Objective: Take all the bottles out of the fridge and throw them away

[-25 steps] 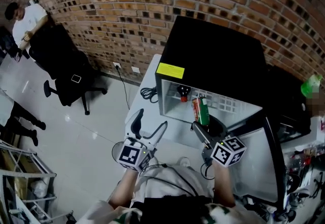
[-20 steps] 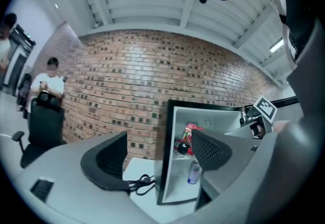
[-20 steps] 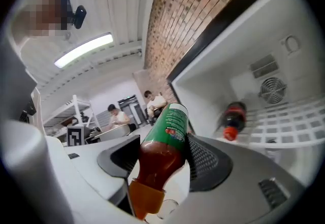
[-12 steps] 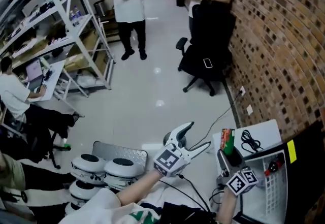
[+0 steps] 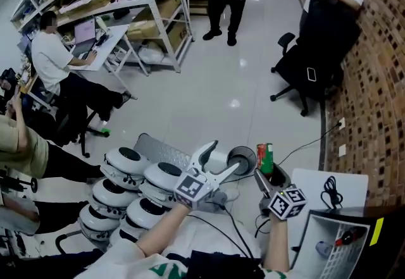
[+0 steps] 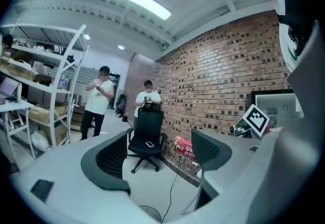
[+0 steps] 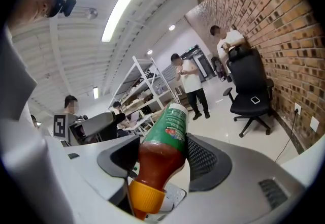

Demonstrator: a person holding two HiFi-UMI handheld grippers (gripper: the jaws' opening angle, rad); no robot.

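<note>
1. A green-labelled red sauce bottle [image 7: 167,136] is clamped in the right tool [image 7: 163,154], its orange cap toward the camera. Only the right gripper view shows this.
2. The head view places it over the floor [image 5: 209,100], beyond the counter's [image 5: 310,184] left edge, beside a round grey container [image 5: 242,159].
3. The left tool [image 6: 160,154] stands apart and empty, and its own view catches the bottle's red label past its right jaw.

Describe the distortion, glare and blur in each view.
Head view: fisheye curves the brick wall, and lights glare off the glossy floor. Left gripper view: dark round vignette, overexposed ceiling light. Right gripper view: the near sauce bottle looms oversized.
</note>
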